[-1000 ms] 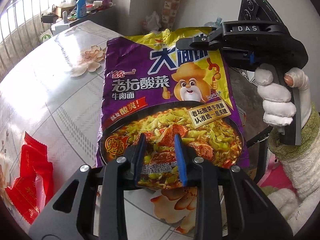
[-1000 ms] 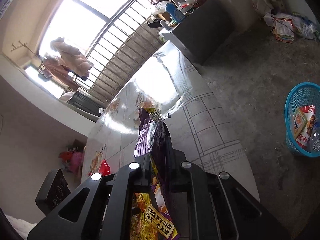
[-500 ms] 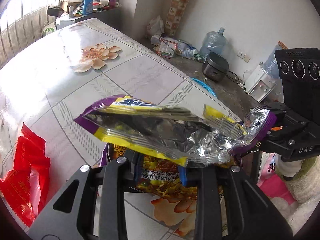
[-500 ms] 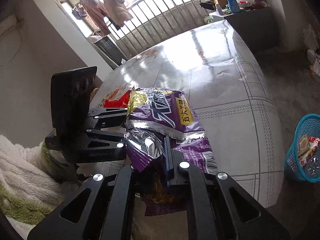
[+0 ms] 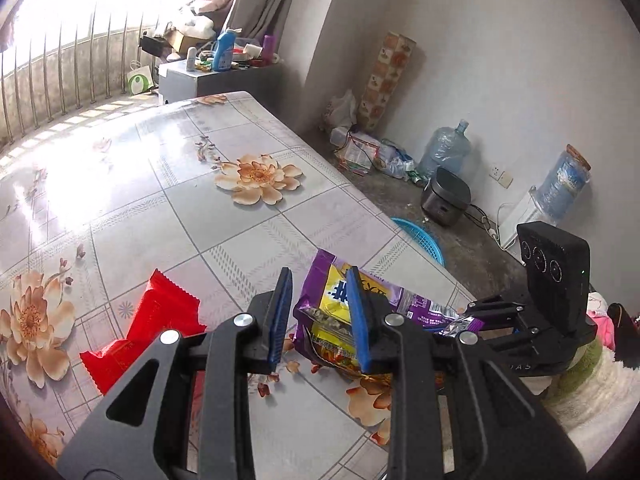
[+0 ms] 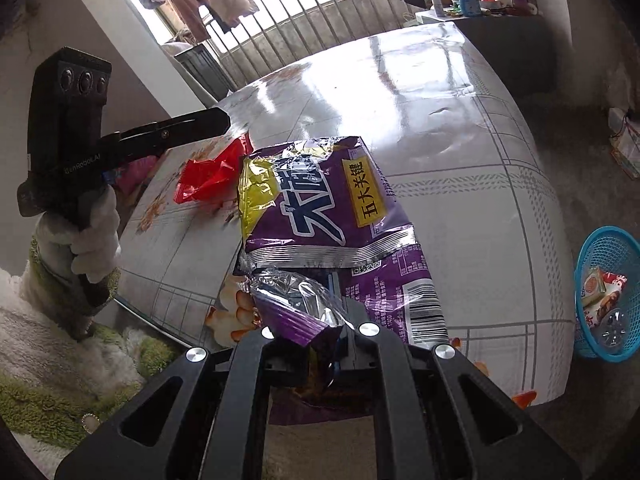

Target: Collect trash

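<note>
From the left wrist camera, the left gripper hangs above the near part of the flower-patterned table with its blue-padded jaws apart and nothing pinched between them; the folded purple noodle bag lies on the table just beyond and partly behind the right-hand finger. A red wrapper lies on the table to the left of the bag, close by. At the right, the right gripper is clenched on the bag's silvery torn corner. On the floor past the table's right edge, part of a blue basket shows. From the right wrist camera, the right gripper is clamped shut on a crumpled corner of the purple noodle bag, which is doubled over itself and rests on the near part of the table. The red wrapper sits at the bag's far left. The left gripper is up at the left, held in a white-gloved hand. The blue basket, holding a few wrappers, stands on the floor at the right.
</note>
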The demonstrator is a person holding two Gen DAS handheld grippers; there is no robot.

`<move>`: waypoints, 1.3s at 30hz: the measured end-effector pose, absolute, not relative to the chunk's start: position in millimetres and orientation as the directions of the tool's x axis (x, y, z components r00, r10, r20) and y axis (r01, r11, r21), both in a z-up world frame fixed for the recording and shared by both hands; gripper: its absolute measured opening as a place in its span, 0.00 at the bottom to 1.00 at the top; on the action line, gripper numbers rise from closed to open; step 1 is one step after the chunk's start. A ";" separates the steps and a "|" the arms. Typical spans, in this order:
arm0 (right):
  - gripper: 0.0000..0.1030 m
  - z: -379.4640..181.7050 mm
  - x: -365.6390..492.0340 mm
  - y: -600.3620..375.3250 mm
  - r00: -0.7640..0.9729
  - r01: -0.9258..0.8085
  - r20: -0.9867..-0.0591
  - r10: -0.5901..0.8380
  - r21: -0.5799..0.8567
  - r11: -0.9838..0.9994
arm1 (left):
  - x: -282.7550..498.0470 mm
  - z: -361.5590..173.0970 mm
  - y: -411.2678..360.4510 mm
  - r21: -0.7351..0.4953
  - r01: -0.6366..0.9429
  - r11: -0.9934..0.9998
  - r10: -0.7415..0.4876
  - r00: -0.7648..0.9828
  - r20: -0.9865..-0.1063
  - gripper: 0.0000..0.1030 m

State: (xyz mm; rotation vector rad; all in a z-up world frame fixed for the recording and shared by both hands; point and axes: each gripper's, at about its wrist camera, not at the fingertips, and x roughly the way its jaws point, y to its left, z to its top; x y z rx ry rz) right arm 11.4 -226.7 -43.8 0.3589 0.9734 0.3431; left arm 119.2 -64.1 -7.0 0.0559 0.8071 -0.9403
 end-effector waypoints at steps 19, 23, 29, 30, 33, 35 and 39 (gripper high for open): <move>0.48 -7.6 -33.6 -258.4 0.605 -0.098 -0.619 0.502 0.567 0.818 | 93.6 -68.7 -124.3 -0.159 0.827 0.539 -0.575 0.223 -0.787 0.24; 0.57 -1.8 -47.7 -298.7 0.699 -0.034 -0.497 0.515 0.696 0.717 | 90.8 -68.3 -125.6 -0.122 0.836 0.536 -0.565 0.248 -0.787 0.24; 0.57 -30.9 -31.3 -310.1 0.647 0.125 -0.584 0.491 0.716 0.687 | 88.4 -68.4 -125.6 -0.101 0.838 0.536 -0.562 0.266 -0.784 0.24; 0.57 -37.7 -26.0 -306.1 0.628 0.152 -0.607 0.487 0.709 0.688 | 87.8 -68.5 -125.4 -0.099 0.838 0.537 -0.562 0.268 -0.782 0.24; 0.57 -54.0 -21.2 -299.1 0.597 0.184 -0.617 0.512 0.727 0.662 | 84.9 -68.8 -125.6 -0.090 0.837 0.540 -0.562 0.279 -0.779 0.24; 0.57 -56.5 -21.1 -294.1 0.601 0.167 -0.585 0.545 0.758 0.631 | 83.0 -68.3 -125.1 -0.083 0.836 0.542 -0.560 0.286 -0.778 0.24; 0.57 -60.9 -17.2 -283.3 0.590 0.156 -0.574 0.567 0.770 0.618 | 82.7 -68.0 -124.5 -0.084 0.835 0.543 -0.561 0.287 -0.776 0.24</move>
